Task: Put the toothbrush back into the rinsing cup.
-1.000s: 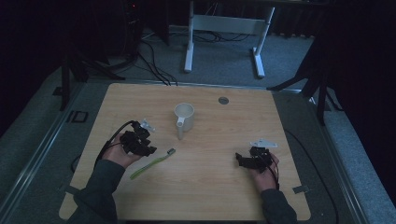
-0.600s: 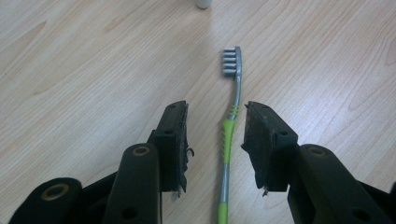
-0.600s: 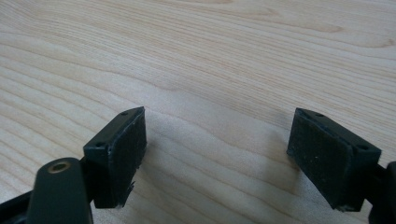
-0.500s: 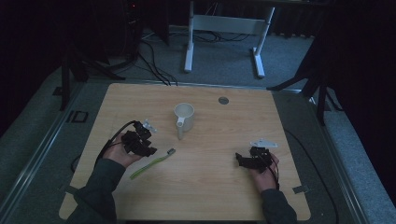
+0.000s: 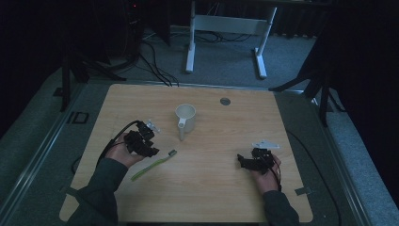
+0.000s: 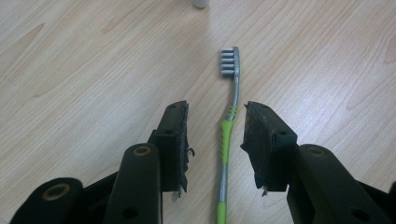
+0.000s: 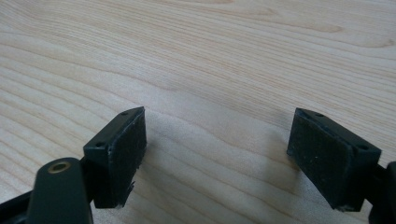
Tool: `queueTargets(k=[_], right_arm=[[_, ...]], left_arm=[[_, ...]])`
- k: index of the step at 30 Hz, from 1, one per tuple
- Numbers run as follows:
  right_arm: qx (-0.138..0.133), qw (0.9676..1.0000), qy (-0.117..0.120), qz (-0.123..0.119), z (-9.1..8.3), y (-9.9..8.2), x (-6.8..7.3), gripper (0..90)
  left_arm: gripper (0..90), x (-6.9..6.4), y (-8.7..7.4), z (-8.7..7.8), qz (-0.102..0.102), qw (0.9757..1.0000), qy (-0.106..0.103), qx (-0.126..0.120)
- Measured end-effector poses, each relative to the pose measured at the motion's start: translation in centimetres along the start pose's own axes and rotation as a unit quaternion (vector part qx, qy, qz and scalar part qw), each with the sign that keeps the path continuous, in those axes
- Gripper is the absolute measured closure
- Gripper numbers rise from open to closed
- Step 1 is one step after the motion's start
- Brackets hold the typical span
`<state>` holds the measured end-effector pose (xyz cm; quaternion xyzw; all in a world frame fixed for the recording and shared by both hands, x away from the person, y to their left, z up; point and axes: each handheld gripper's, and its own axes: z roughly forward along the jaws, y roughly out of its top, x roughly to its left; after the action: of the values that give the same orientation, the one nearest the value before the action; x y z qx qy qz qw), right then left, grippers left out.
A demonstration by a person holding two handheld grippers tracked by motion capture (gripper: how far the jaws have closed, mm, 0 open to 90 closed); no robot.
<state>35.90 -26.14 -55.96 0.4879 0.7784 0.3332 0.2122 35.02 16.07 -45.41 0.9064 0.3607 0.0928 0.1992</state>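
Note:
A toothbrush (image 6: 226,135) with a green and grey handle and grey bristles lies flat on the wooden table (image 5: 216,188). In the left gripper view it runs lengthwise between the two jaws of my left gripper (image 6: 215,114), with a gap on either side of the handle, so the gripper is open around it. In the high view my left gripper (image 5: 151,151) sits low over the toothbrush (image 5: 153,165) at the table's left. My right gripper (image 5: 242,161) rests at the right, and its jaws (image 7: 219,121) stand wide open over bare wood.
A white mug (image 5: 185,117) stands upright behind the toothbrush, handle toward the person; its base (image 6: 200,3) shows at the top of the left gripper view. A small grey disc (image 5: 225,100) sits in the tabletop farther back. Dark floor, cables and a white stand lie beyond the table.

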Motion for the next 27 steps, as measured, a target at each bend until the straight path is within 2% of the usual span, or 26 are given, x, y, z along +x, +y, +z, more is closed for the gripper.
queueTargets(k=[27], right_arm=[[0.000,1.0000,0.000,0.000,0.0,0.0,0.0,19.2]], left_arm=[[62.8,-0.5,0.6,1.3,0.008,0.9993,-0.007,0.035]])
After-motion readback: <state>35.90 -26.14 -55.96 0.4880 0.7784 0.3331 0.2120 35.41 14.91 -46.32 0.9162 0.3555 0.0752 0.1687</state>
